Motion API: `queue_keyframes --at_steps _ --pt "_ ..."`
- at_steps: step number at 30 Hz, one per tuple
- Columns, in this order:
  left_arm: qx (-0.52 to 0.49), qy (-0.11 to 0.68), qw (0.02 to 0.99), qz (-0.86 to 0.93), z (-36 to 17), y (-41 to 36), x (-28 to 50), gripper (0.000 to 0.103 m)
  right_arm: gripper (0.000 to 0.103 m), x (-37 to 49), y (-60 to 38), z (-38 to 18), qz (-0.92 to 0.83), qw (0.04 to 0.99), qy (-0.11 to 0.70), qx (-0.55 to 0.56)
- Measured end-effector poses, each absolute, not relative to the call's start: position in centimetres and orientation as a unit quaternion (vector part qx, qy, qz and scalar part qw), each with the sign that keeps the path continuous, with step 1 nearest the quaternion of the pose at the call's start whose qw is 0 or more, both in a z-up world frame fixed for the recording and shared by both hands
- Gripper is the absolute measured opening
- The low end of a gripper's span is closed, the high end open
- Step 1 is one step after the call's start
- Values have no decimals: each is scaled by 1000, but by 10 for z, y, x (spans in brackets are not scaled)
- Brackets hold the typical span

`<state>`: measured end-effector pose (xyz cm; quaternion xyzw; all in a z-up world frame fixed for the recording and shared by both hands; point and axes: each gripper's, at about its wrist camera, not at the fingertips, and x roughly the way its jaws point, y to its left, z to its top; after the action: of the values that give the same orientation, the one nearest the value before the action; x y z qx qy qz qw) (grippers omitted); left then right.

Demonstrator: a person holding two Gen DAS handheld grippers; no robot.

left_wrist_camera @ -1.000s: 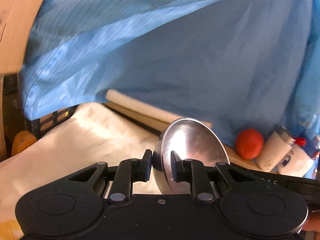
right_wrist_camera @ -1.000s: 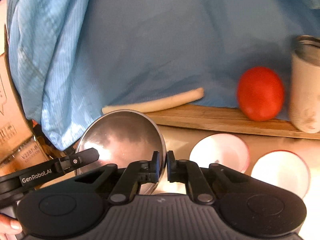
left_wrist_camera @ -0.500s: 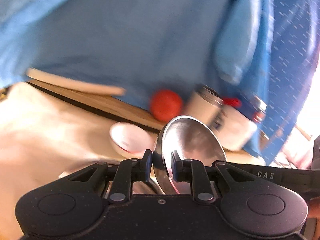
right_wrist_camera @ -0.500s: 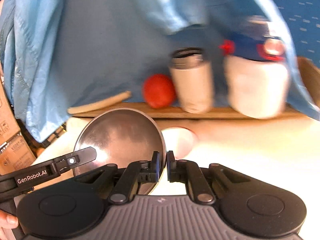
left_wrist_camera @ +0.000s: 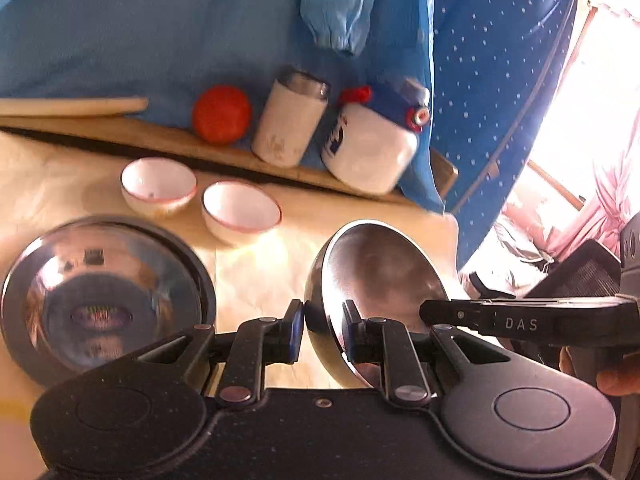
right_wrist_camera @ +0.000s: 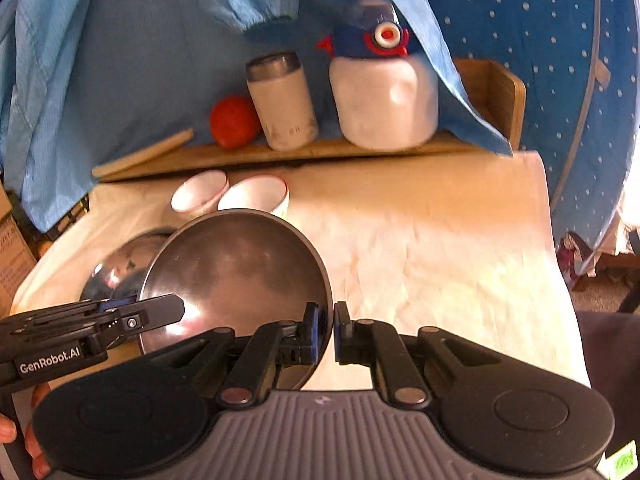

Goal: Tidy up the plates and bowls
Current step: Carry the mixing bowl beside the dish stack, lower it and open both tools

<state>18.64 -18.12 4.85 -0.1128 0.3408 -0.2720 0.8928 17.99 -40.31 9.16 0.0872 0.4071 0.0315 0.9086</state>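
While both grippers, left point(left_wrist_camera: 322, 326) and right point(right_wrist_camera: 333, 330), clamp opposite rims of a steel bowl point(left_wrist_camera: 380, 280) above the table point(right_wrist_camera: 440, 240), another steel bowl point(left_wrist_camera: 100, 300) lies alongside, two white bowls point(left_wrist_camera: 158, 184) behind it.

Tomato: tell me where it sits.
The tomato sits on the wooden shelf at the back, just left of the white cup.

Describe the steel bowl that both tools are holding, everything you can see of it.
The steel bowl is round, shallow and dull-polished inside, empty, tilted on edge above the cream cloth. The left tool clamps one side of its rim, the right tool the opposite side. A second, shinier metal bowl lies beside it.
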Motion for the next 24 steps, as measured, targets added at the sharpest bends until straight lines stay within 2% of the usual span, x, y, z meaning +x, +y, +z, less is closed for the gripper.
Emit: queue_keyframes --at_steps 20,24 --pt "-98 413 869 -255 19 -170 200 21 11 201 -393 67 62 889 445 88" --pt "-104 419 865 -255 15 -168 206 24 11 207 -397 63 71 887 447 97"
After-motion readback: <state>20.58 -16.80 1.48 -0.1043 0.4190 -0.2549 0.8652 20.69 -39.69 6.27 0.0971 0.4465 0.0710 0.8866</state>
